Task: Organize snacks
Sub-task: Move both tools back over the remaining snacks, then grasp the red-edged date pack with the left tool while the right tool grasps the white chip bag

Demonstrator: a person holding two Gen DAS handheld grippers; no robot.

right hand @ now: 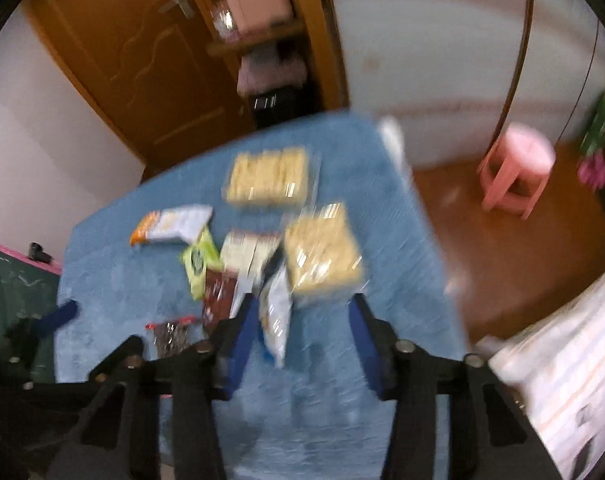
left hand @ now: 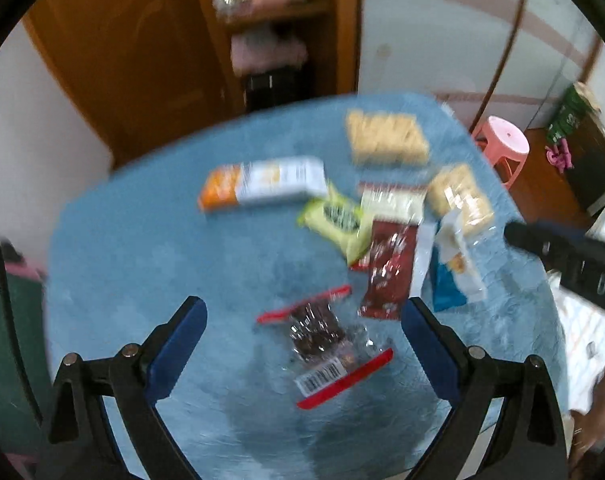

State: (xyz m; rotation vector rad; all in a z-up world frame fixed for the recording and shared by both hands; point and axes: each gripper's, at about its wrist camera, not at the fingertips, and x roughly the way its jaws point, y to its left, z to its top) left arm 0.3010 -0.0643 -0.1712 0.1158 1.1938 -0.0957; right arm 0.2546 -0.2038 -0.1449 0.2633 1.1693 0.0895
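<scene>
Fingers of left gripper [left hand: 304, 330] spread wide, nothing held — poised over clear packet with red strips [left hand: 324, 344] on blue tablecloth [left hand: 142, 248]. Right gripper [right hand: 304, 330] part open, empty, white-and-blue bag [right hand: 276, 316] lying between its tips, pads not pressing. Remaining snacks jumbled mid-table: orange-white box [left hand: 262, 184], green packet [left hand: 336, 220], biscuit trays [left hand: 386, 138]. Step looks like approach to pick. Next — lower, centre jaws, close.

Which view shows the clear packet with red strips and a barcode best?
The left wrist view: the clear packet lies whole on the blue cloth, barcode visible. In the right wrist view only its far part shows, blurred and partly behind the tongs.
</scene>
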